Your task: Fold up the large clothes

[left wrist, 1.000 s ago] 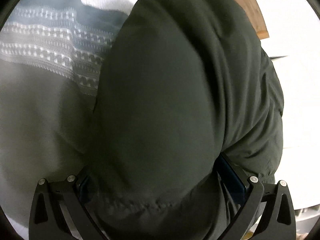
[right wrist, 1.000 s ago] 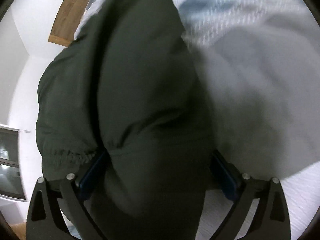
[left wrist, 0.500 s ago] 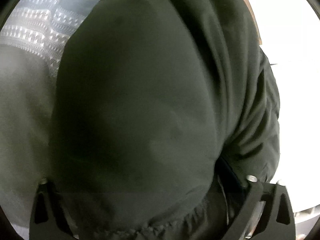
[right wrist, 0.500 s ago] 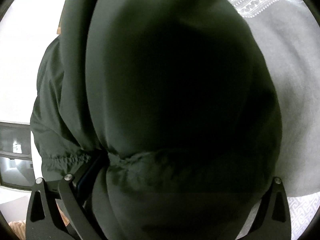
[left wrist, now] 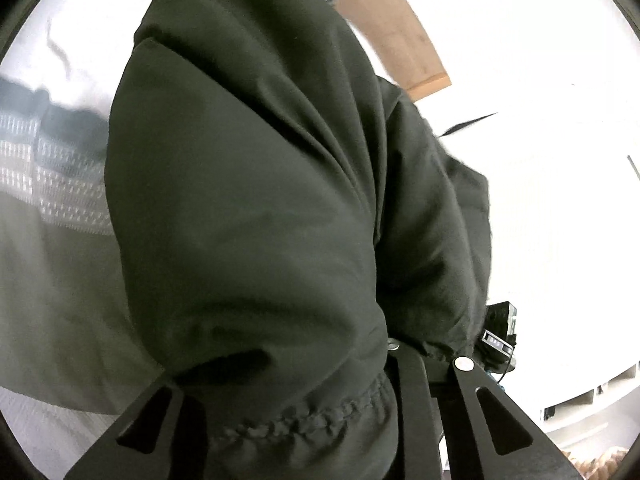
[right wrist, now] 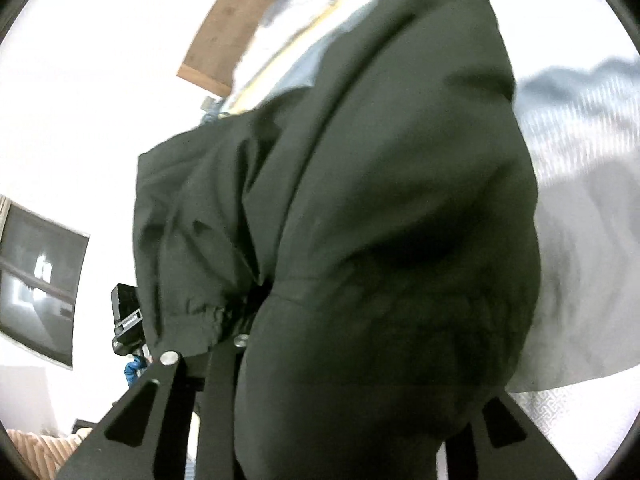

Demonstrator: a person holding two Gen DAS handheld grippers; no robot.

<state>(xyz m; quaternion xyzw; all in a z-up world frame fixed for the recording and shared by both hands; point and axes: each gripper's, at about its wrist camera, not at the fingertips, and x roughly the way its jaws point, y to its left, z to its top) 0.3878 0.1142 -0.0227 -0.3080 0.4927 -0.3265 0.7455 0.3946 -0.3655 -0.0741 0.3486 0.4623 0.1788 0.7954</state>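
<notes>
garment: a big dark green padded jacket [left wrist: 256, 208] with a gathered elastic hem, bunched up and filling most of both wrist views [right wrist: 384, 216]
left gripper [left wrist: 304, 412]: black two-finger tool, jaws just been closing, now pinched onto the jacket's elastic hem; fabric is draped over the fingers so the pads are hidden
right gripper [right wrist: 344, 392]: same deal, jaws just been closing, clamped on the hem with cloth bulging over it
where the jacket is: held up by both grippers, hanging over a bed
bed stuff: a grey blanket [left wrist: 52, 300] and a blue-and-white patterned cover [left wrist: 52, 160] can be seen underneath
background: wooden headboard [left wrist: 384, 28], white wall, pretty blurry
</notes>
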